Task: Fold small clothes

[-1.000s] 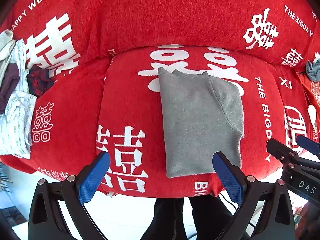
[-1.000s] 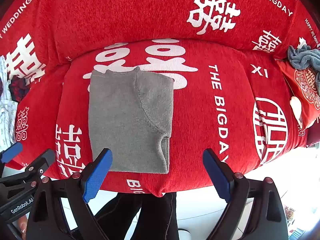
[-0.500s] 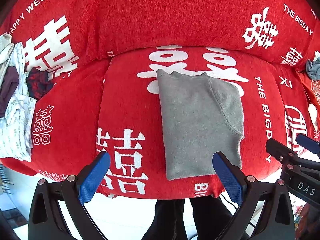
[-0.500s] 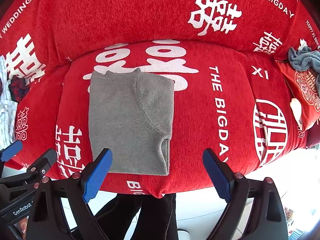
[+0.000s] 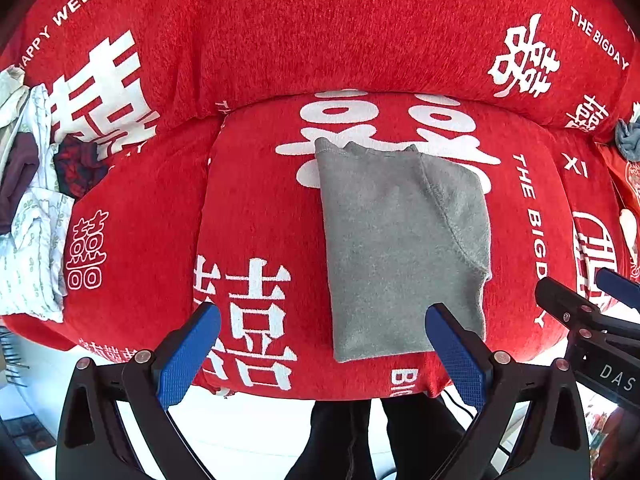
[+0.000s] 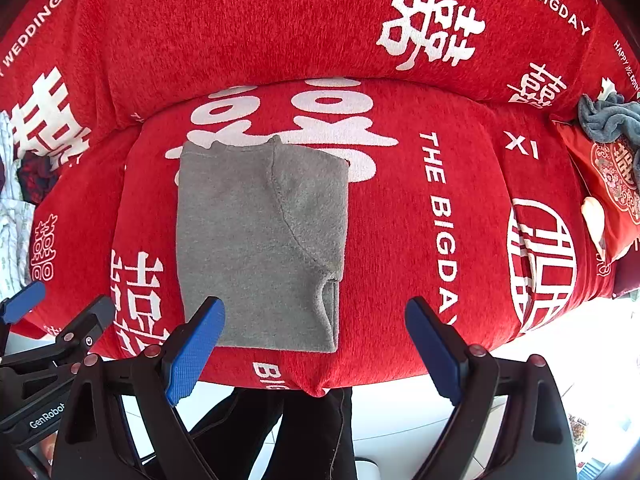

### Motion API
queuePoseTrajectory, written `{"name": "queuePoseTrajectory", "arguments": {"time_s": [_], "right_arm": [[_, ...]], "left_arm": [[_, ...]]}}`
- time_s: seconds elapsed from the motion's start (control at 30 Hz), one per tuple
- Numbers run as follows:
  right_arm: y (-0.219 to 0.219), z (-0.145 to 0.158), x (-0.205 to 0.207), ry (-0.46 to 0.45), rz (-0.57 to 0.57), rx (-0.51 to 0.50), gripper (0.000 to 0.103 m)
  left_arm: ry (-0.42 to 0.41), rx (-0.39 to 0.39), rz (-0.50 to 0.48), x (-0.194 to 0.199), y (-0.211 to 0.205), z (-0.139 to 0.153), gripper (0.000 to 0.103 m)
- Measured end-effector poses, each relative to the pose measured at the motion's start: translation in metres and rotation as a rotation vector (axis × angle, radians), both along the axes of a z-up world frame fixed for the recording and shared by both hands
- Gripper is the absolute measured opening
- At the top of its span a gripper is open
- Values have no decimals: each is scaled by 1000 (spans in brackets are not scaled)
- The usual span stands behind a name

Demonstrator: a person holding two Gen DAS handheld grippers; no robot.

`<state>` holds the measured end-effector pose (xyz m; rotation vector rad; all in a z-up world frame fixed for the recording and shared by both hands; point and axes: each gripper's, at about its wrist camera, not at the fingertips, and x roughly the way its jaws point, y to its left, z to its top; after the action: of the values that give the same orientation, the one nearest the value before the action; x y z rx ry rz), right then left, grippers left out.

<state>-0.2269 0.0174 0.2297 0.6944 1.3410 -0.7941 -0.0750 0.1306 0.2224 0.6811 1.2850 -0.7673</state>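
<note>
A grey knit garment [image 5: 404,240] [image 6: 260,244] lies folded into a tall rectangle on the red sofa seat [image 5: 260,220] [image 6: 400,240], its sleeve folded over the right side. My left gripper [image 5: 320,344] hovers open above the seat's front edge, its right finger over the garment's near right corner. Open too, my right gripper [image 6: 314,344] hangs over the garment's near edge, with its left finger above the near left corner. Neither holds anything. Each gripper shows at the other view's edge: the right gripper [image 5: 592,304], the left gripper [image 6: 52,320].
A pile of unfolded clothes [image 5: 28,216] lies on the left seat. A grey-blue cloth [image 6: 608,118] and a red cushion [image 6: 616,184] sit at the right end. A person's dark trouser legs [image 6: 304,432] stand in front of the sofa on a white floor.
Almost nothing has moved; both views drift only slightly, and both grippers stay open above the garment's near edge.
</note>
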Motion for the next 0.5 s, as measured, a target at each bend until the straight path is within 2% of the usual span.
{"name": "queuePoseTrajectory", "arguments": {"time_s": [0.5], "right_arm": [[-1,-1,0,0,3,2,93]], "left_arm": [[4,2,-4,-1,-2,-3,102]]}}
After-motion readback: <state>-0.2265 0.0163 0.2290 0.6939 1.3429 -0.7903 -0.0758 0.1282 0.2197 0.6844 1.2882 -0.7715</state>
